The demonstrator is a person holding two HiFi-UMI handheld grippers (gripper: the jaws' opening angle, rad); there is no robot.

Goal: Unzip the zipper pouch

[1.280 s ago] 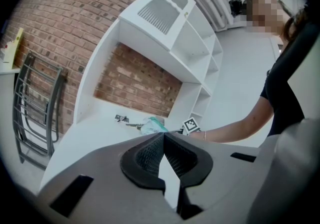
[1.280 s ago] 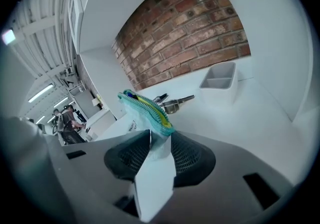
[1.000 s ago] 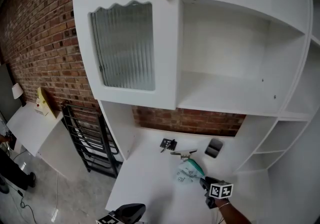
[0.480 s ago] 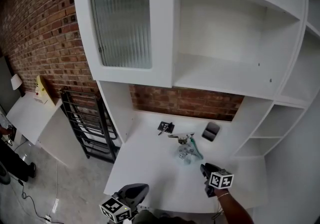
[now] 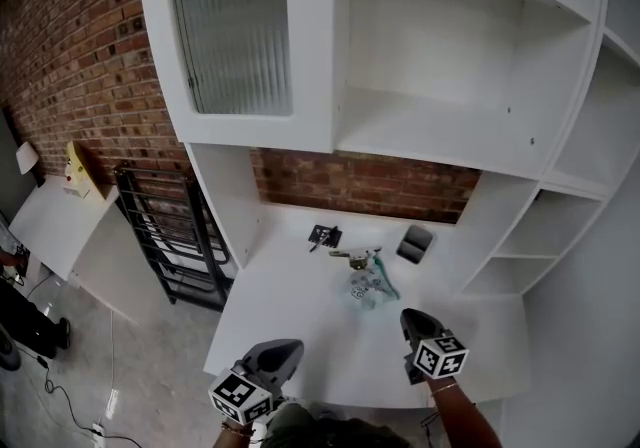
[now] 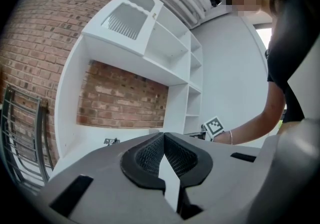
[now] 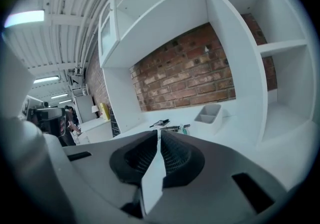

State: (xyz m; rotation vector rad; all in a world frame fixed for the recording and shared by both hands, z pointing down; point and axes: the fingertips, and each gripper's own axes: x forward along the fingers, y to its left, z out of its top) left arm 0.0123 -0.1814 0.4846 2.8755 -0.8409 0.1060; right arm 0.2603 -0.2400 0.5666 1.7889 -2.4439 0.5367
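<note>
Left gripper (image 6: 162, 137): jaws fully together, nothing between them. In the head view I read it low at the near edge of the white desk (image 5: 300, 316), pointing roughly level toward the brick back wall (image 5: 370, 191)

Right gripper (image 7: 159, 135): jaws have just been closing and now stand all but together, with only a thin slit between them, and empty. It hangs over the desk's near right part, marker cube up

Zipper pouch (image 5: 366, 286): clear with a teal edge, lying flat mid-desk beyond both sets of tips, well apart from both and nearer the right gripper. I cannot tell whether the zip is open

A small metal piece (image 5: 350, 256) sits just behind the pouch; touching or not, I cannot tell. A small black object (image 5: 323, 235) lies further back to the left, apart from it. A grey two-compartment bin (image 5: 414, 243) stands back right, near the wall

Above the desk is a white hutch, with a ribbed-glass door (image 5: 235, 31) on the left and open shelves on the right
</note>
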